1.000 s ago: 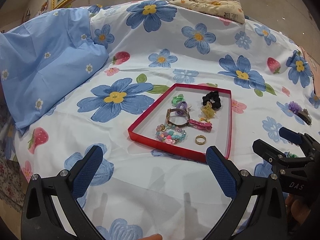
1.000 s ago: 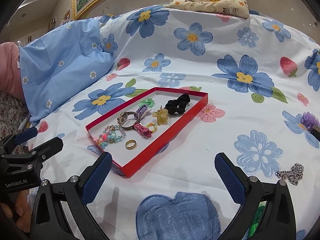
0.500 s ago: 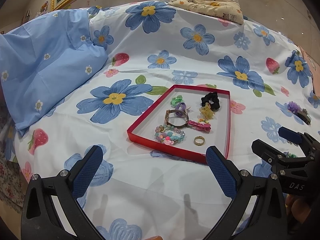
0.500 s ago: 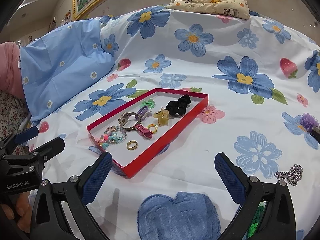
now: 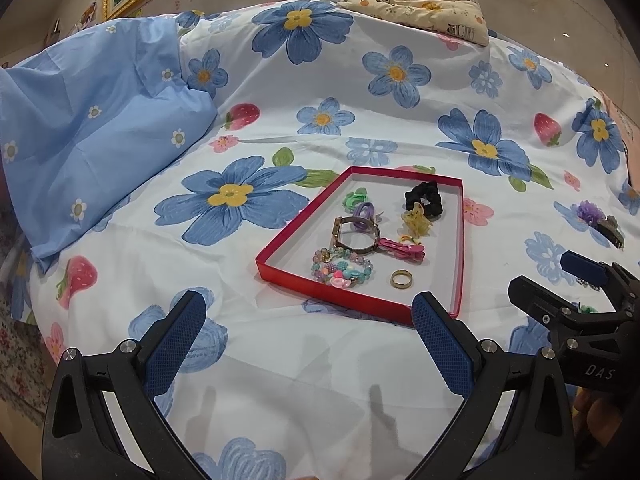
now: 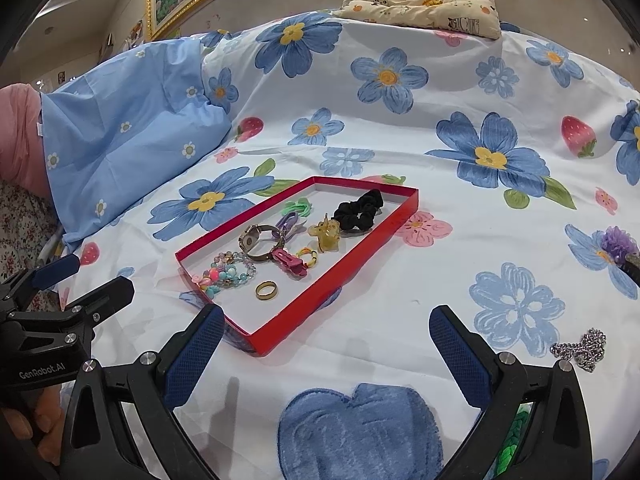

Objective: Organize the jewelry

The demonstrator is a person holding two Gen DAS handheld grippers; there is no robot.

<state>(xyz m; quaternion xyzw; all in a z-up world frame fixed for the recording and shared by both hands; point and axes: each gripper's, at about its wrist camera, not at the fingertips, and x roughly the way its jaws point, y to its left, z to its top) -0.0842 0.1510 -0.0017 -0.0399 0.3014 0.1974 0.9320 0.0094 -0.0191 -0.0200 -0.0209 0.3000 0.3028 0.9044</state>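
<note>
A shallow red tray [image 5: 459, 240] [image 6: 352, 264] lies on the flowered bedsheet. Inside it are a black scrunchie [image 5: 425, 198] [image 6: 359, 208], a yellow claw clip [image 6: 326, 234], a watch [image 5: 355, 236] [image 6: 260, 242], a beaded bracelet [image 5: 342, 270] [image 6: 224, 274], a pink clip [image 6: 289, 263], a gold ring [image 5: 401, 279] [image 6: 267, 290] and small hair ties. A silver chain [image 6: 580, 350] lies loose on the sheet at right, beside the right finger. My left gripper [image 5: 308, 328] stands open and empty short of the tray's near edge. My right gripper [image 6: 326, 340] is open and empty at the tray's near corner.
A purple flower clip [image 5: 591, 212] [image 6: 618, 242] and a dark claw clip [image 5: 612, 230] lie right of the tray. A blue pillow [image 5: 92, 120] rests at left, a patterned cushion [image 6: 424, 0] at the back. Something green [image 6: 514, 436] shows under the right finger.
Both views have shifted only slightly; the tray sits marginally farther from the fingers. Both grippers stay open and nothing was picked up.
</note>
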